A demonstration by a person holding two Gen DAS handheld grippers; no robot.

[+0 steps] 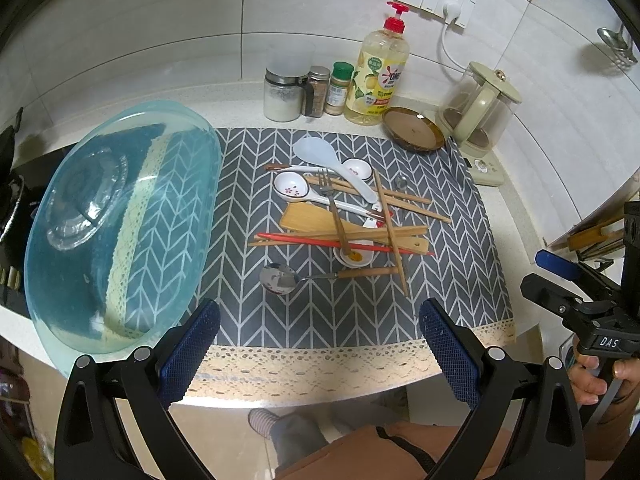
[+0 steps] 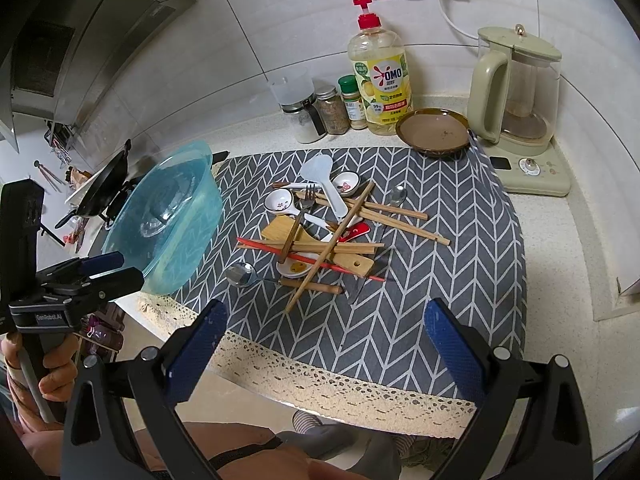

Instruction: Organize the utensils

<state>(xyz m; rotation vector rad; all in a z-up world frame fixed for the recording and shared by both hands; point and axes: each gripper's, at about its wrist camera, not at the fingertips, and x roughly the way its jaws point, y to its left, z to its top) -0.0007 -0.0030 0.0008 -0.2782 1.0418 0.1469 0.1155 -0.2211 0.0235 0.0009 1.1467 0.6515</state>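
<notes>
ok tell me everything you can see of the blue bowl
The blue bowl is a large, translucent light-blue basin that looks like plastic, with a wide rim. It appears tilted on its side at the left edge of the grey chevron mat, so its open side faces the utensil pile. The mat's pattern and lace trim show through its wall. It holds no utensils. Neither gripper touches it.

A pale speckled countertop (image 2: pixel 560 248) carries a grey chevron cloth (image 2: pixel 440 280) with a lace hem hanging over its front edge. On the cloth lie a tilted blue glass bowl (image 1: pixel 120 232), a heap of utensils (image 1: pixel 344 216) and part of a brown plate (image 2: pixel 434 133). Along the wall, directly on the counter, stand spice jars (image 1: pixel 316 92), a dish soap bottle (image 2: pixel 380 80) and an electric kettle (image 2: pixel 520 92).
</notes>
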